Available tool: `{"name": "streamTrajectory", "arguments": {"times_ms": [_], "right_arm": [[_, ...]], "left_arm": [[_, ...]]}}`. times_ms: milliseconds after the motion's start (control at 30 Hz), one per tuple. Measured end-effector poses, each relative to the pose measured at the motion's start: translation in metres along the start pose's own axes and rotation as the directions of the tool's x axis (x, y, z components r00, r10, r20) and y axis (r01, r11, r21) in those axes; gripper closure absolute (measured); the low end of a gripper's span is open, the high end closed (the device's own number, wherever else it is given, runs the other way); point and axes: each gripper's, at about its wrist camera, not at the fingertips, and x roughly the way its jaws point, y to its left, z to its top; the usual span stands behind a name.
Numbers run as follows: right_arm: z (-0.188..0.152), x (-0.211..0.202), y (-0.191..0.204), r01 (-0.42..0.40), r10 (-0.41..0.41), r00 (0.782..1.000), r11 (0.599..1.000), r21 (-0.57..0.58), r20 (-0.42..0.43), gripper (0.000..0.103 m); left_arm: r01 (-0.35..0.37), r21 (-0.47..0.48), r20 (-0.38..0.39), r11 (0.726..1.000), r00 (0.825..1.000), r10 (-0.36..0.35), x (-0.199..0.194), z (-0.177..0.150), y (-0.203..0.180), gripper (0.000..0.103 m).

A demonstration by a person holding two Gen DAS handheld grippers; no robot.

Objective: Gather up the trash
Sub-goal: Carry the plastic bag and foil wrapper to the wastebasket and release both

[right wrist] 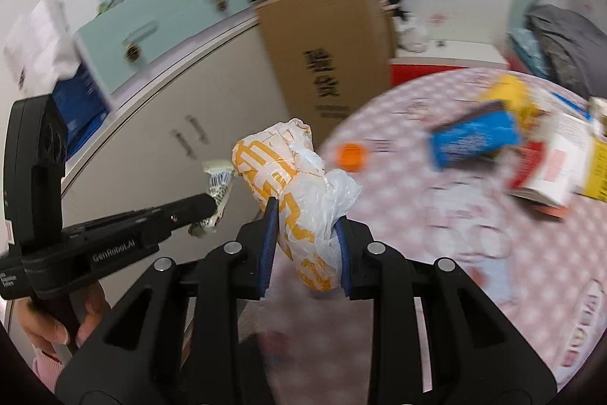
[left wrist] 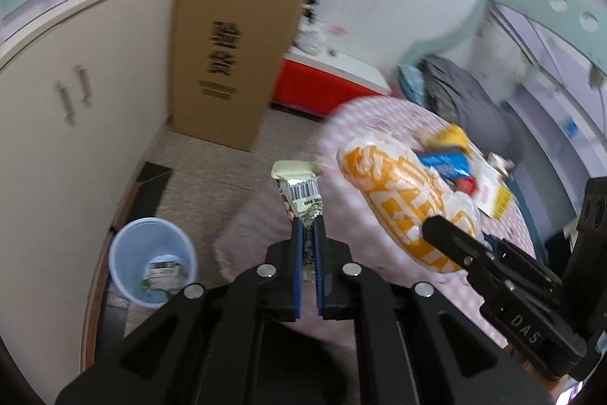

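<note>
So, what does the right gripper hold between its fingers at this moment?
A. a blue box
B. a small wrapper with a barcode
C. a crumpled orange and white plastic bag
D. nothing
C: in the right wrist view the right gripper has its blue pads pressed on the crumpled orange and white plastic bag; the barcode wrapper is in the left gripper.

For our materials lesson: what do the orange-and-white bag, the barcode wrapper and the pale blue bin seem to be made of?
Orange-and-white crumpled bag: thin glossy plastic film, judging by its translucent creases. Barcode-printed snack wrapper: probably foil-lined plastic; the crinkled inside shines silver. Pale blue round bin: likely smooth moulded plastic, slightly translucent.
</note>
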Motion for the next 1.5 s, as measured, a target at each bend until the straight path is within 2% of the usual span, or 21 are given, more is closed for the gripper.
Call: {"name": "streamTrajectory", "arguments": {"times_ms": [167,200,400,500,567,600,633,733,900,1033,1333,1500], "right_arm": [[0.006,0.042,0.055,-0.080,0.076,0.996,0.995,-0.067,-0.055,0.076],[0.006,0.060,0.072,-0.105,0.098,0.992,0.991,-0.083,-0.077,0.076],[0.003,0.114,0.115,-0.158,0.144,0.982,0.981,-0.109,-0.123,0.076],[0.002,0.144,0.130,-0.181,0.167,0.977,0.979,-0.096,-0.136,0.075],[0.002,0.171,0.138,-0.175,0.163,0.979,0.980,-0.091,-0.126,0.067],[0.002,0.181,0.141,-0.169,0.156,0.979,0.981,-0.096,-0.129,0.057],[0.000,0.193,0.143,-0.152,0.137,0.980,0.984,-0.098,-0.142,0.038],[-0.011,0.229,0.140,-0.126,0.106,0.964,0.990,-0.067,-0.245,0.037],[-0.030,0.229,0.128,-0.112,0.095,0.955,0.993,-0.044,-0.281,0.037],[-0.034,0.220,0.124,-0.083,0.066,0.961,0.995,-0.052,-0.268,0.034],[-0.025,0.194,0.120,-0.029,0.014,0.987,0.995,-0.092,-0.159,0.033],[-0.015,0.179,0.114,-0.004,-0.002,0.996,0.997,-0.073,-0.089,0.033]], "left_arm": [[-0.086,-0.089,0.027,0.992,0.996,0.088,-0.018,0.005,0.064,0.098],[-0.099,-0.100,0.028,0.990,0.994,0.102,-0.021,0.005,0.073,0.098],[-0.190,-0.199,0.020,0.961,0.980,0.198,-0.029,0.002,0.143,0.098],[-0.250,-0.232,0.009,0.940,0.966,0.259,-0.029,0.000,0.170,0.098],[-0.300,-0.244,-0.005,0.922,0.951,0.308,-0.026,-0.001,0.186,0.098],[-0.320,-0.252,-0.014,0.913,0.945,0.327,-0.024,-0.001,0.194,0.098],[-0.336,-0.263,-0.028,0.904,0.940,0.341,-0.020,-0.002,0.202,0.098],[-0.360,-0.287,-0.067,0.888,0.932,0.356,-0.009,-0.006,0.221,0.098],[-0.358,-0.291,-0.106,0.887,0.934,0.343,0.005,-0.015,0.231,0.098],[-0.344,-0.285,-0.120,0.895,0.939,0.323,0.018,-0.015,0.225,0.098],[-0.326,-0.254,-0.120,0.911,0.945,0.304,0.030,-0.006,0.210,0.098],[-0.322,-0.233,-0.112,0.918,0.946,0.304,0.035,0.004,0.201,0.097]]}}
